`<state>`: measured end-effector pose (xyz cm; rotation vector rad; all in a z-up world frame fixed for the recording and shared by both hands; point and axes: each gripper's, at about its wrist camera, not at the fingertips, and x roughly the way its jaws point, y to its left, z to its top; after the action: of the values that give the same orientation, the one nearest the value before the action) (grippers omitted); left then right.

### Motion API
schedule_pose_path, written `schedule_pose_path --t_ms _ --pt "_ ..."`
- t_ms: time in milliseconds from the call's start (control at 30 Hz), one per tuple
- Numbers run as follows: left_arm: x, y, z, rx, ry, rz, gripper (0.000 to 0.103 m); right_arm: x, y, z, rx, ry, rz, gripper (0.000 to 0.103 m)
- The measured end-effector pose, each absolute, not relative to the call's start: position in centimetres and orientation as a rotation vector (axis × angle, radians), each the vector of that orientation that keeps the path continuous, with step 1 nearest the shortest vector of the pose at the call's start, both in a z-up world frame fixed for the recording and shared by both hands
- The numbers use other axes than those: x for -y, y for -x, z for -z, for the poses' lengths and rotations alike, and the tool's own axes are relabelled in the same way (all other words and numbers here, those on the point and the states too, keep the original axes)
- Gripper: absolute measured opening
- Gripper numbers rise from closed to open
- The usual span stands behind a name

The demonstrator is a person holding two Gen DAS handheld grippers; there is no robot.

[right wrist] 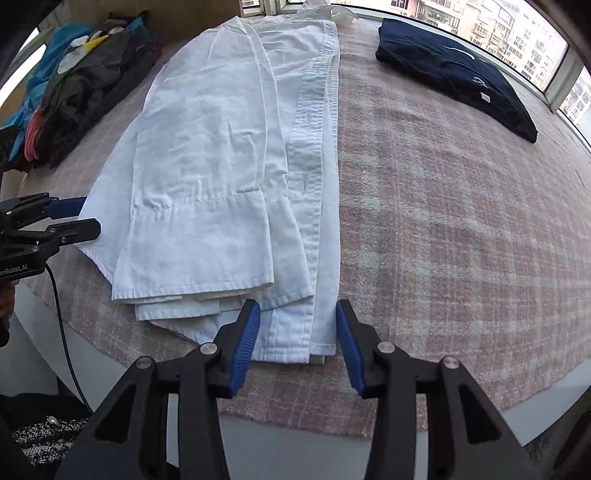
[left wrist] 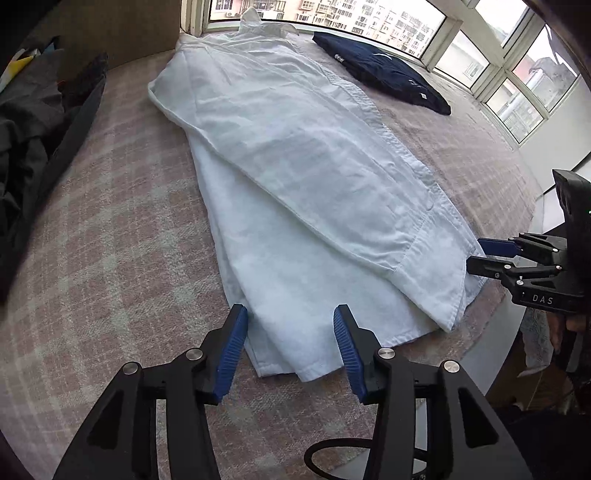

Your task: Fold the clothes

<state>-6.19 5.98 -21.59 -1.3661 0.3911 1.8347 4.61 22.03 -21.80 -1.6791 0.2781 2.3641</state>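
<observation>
Through my left wrist camera, my left hand-held gripper [left wrist: 290,314] hangs with its blue pads parted over the near hem of the white shirt [left wrist: 295,177], the cloth lying between the pads but not pinched. The shirt lies lengthwise on the pink plaid blanket [left wrist: 110,240] that covers the worktop, sides folded inward, collar at the far end by the window [left wrist: 369,18]. At the right edge, my right hand-held gripper [left wrist: 474,254] reaches the shirt's near right corner, its pads apart. A folded navy garment [left wrist: 384,70] lies far right, well apart from the shirt. A dark heap of clothes [left wrist: 33,122] sits at the left.

Through my right wrist camera, my right hand-held gripper [right wrist: 298,314] stands open astride the shirt's [right wrist: 221,155] button-placket edge at the near hem, nothing clamped. My left hand-held gripper [right wrist: 90,216] comes in from the left at the hem's corner, pads parted. The navy garment [right wrist: 454,70] lies far right on the blanket [right wrist: 461,221]; the clothes pile [right wrist: 85,81], dark with blue pieces, lies far left.
</observation>
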Motion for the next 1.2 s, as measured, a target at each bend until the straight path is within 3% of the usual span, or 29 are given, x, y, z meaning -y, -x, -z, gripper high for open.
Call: schedule_pose_path --t_ms 67,100,233,367,500,667,733,1033,1133,1200 --pt "-6.0 5.9 21.6 -0.418 1.337 -1.834 0.044 -21.8 -4.5 21.8 -0.270 1.670 -2.387 0.025" --pt "-5.9 5.9 21.6 -0.426 1.328 -1.834 0.038 -21.8 -4.5 21.7 -0.268 1.668 -2.403 0.018" --pt "-5.2 6.5 21.8 -0.398 1.324 -1.788 0.006 -22.1 -4.3 21.7 -0.283 1.694 -2.431 0.011" --pt "-4.4 6.9 21.9 -0.299 1.345 -1.723 0.001 -25.0 -4.8 21.3 -0.605 1.666 -2.448 0.006" --pt "-3.0 8.0 21.7 -0.094 1.392 -1.675 0.000 -26.7 -5.1 20.4 -0.757 1.631 -2.482 0.006" --pt "-2.1 8.6 21.7 -0.100 1.429 -1.755 0.001 -25.4 -3.5 21.4 -0.592 1.729 -2.445 0.007" --pt "-2.1 8.8 22.6 -0.076 1.501 -1.730 0.007 -25.1 -3.2 21.7 -0.543 1.754 -2.426 0.009" --pt "-5.1 6.6 21.8 -0.391 1.459 -1.888 0.013 -22.1 -1.5 22.3 -0.406 1.799 -2.405 0.012" --pt "-5.3 6.4 21.7 -0.473 1.483 -1.945 0.032 -21.3 -1.9 22.1 -0.419 1.787 -2.413 0.012" --pt "-5.6 6.5 21.8 -0.487 1.486 -1.943 0.033 -21.0 -2.0 22.1 -0.406 1.784 -2.417 0.012"
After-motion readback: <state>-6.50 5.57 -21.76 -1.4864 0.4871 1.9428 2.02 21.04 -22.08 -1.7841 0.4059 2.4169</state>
